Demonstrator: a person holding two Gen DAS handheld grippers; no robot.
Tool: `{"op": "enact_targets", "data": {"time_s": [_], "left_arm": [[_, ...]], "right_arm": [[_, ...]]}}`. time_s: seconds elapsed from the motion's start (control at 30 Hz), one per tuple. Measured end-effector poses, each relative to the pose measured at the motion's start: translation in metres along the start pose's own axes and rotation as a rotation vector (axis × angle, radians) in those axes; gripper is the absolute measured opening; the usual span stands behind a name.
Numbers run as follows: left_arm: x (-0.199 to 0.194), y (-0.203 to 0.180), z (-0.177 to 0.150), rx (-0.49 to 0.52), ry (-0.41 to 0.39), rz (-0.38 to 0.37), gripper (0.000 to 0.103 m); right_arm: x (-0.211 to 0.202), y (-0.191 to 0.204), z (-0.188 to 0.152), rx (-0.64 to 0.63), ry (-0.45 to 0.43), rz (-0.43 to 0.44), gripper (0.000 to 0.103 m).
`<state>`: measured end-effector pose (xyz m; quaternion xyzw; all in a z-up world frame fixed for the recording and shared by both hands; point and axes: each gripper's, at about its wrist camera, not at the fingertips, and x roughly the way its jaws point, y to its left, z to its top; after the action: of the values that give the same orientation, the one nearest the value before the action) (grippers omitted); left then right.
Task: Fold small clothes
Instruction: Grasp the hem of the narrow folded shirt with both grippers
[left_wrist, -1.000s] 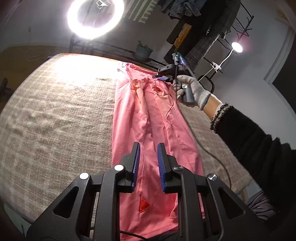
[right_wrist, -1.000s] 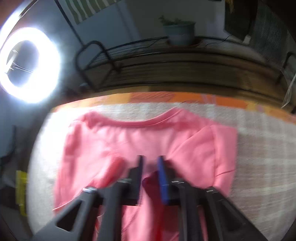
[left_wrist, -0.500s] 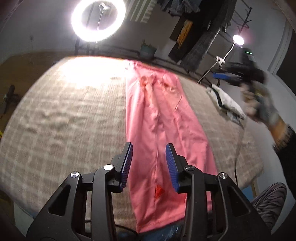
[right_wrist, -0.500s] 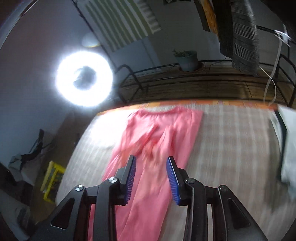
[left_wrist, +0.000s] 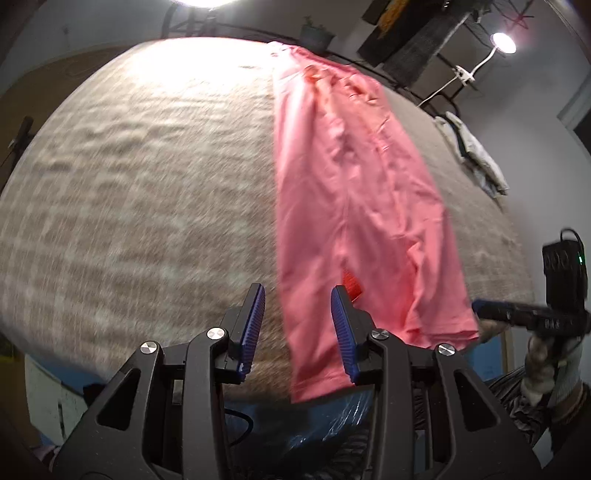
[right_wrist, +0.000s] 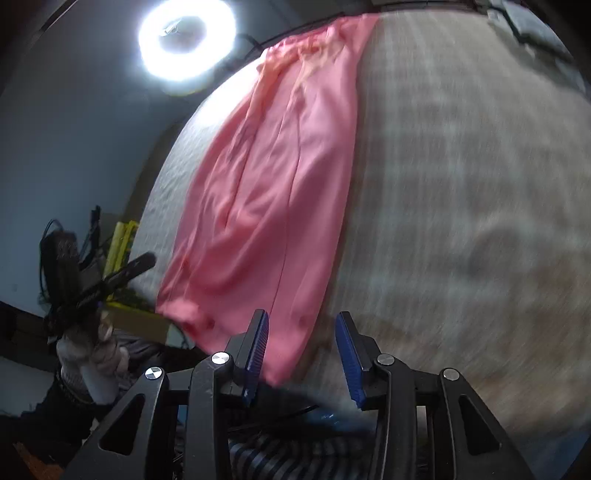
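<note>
A pink garment (left_wrist: 354, 192) lies as a long narrow strip, both sides folded in, on the beige checked table cover (left_wrist: 129, 184). Its near hem hangs slightly over the table's front edge. My left gripper (left_wrist: 297, 328) is open and empty, just above the hem's left corner. My right gripper (right_wrist: 301, 350) is open and empty, at the hem's right corner; the garment shows in this view too (right_wrist: 277, 192). Each gripper also shows in the other's view, the right one (left_wrist: 491, 308) and the left one (right_wrist: 125, 269), hand-held off the table's front edge.
A ring light (right_wrist: 186, 40) glares beyond the table's far end. A pile of light clothes (left_wrist: 476, 155) lies at the table's right side. A dark rack with hanging clothes (left_wrist: 417, 40) and a small lamp (left_wrist: 504, 42) stand behind.
My right gripper let go near the collar and swung back from the far end to the near hem. My left gripper opened and pulled back. Both views are motion-blurred.
</note>
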<state>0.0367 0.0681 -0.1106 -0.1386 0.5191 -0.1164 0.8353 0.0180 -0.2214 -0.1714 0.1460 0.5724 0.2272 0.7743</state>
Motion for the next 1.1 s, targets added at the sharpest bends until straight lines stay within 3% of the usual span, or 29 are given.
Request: {"op": "enact_targets", "data": {"time_s": [0.1, 0.2, 0.27, 0.3, 0.33, 0.37, 0.47, 0.5, 0.57, 0.63, 0.73, 0.83, 0.93, 1.03, 1.1], "left_arm": [[0.004, 0.005, -0.009, -0.014, 0.026, 0.008, 0.037], [0.014, 0.01, -0.017, -0.04, 0.076, -0.007, 0.037], [0.012, 0.009, -0.019, -0.038, 0.057, -0.007, 0.037], [0.013, 0.007, -0.019, -0.022, 0.056, -0.009, 0.036], [0.013, 0.004, -0.019, 0.001, 0.056, -0.01, 0.01], [0.015, 0.002, -0.02, 0.017, 0.067, 0.008, 0.001], [0.005, 0.006, -0.022, 0.024, 0.021, 0.099, 0.001], [-0.002, 0.01, -0.022, 0.014, -0.01, 0.118, 0.002], [-0.012, 0.011, -0.022, -0.002, -0.053, 0.139, 0.017], [-0.021, 0.002, -0.021, 0.021, -0.108, 0.128, 0.025], [-0.022, -0.023, -0.018, 0.082, -0.098, 0.009, 0.032], [-0.007, -0.051, -0.015, 0.103, -0.036, -0.112, 0.04], [0.016, -0.07, -0.011, 0.1, 0.036, -0.178, 0.04], [0.036, -0.083, -0.009, 0.137, 0.066, -0.157, 0.04], [0.043, -0.085, -0.011, 0.132, 0.072, -0.175, 0.018]], "right_arm": [[0.008, 0.001, -0.009, 0.022, 0.014, 0.046, 0.04], [0.011, 0.008, -0.011, -0.011, 0.008, 0.037, 0.039], [0.015, 0.009, -0.008, -0.012, 0.023, 0.061, 0.02], [0.018, 0.011, -0.008, -0.009, 0.035, 0.073, 0.017], [0.023, 0.011, -0.008, -0.008, 0.043, 0.079, 0.008], [0.024, 0.012, -0.009, -0.011, 0.044, 0.081, 0.003], [0.02, 0.014, -0.011, -0.003, 0.04, 0.114, 0.001], [0.014, 0.015, -0.012, -0.013, 0.035, 0.126, 0.001], [0.002, 0.019, -0.014, -0.077, 0.019, 0.072, 0.001], [-0.001, 0.019, -0.015, -0.096, 0.019, 0.066, 0.001], [0.004, 0.014, -0.013, -0.084, 0.021, 0.071, 0.001], [0.011, 0.014, -0.015, -0.095, 0.027, 0.071, 0.001], [0.013, 0.014, -0.016, -0.111, 0.026, 0.057, 0.003], [0.012, 0.015, -0.016, -0.11, 0.02, 0.055, 0.012], [0.01, 0.013, -0.015, -0.106, 0.011, 0.051, 0.034]]}}
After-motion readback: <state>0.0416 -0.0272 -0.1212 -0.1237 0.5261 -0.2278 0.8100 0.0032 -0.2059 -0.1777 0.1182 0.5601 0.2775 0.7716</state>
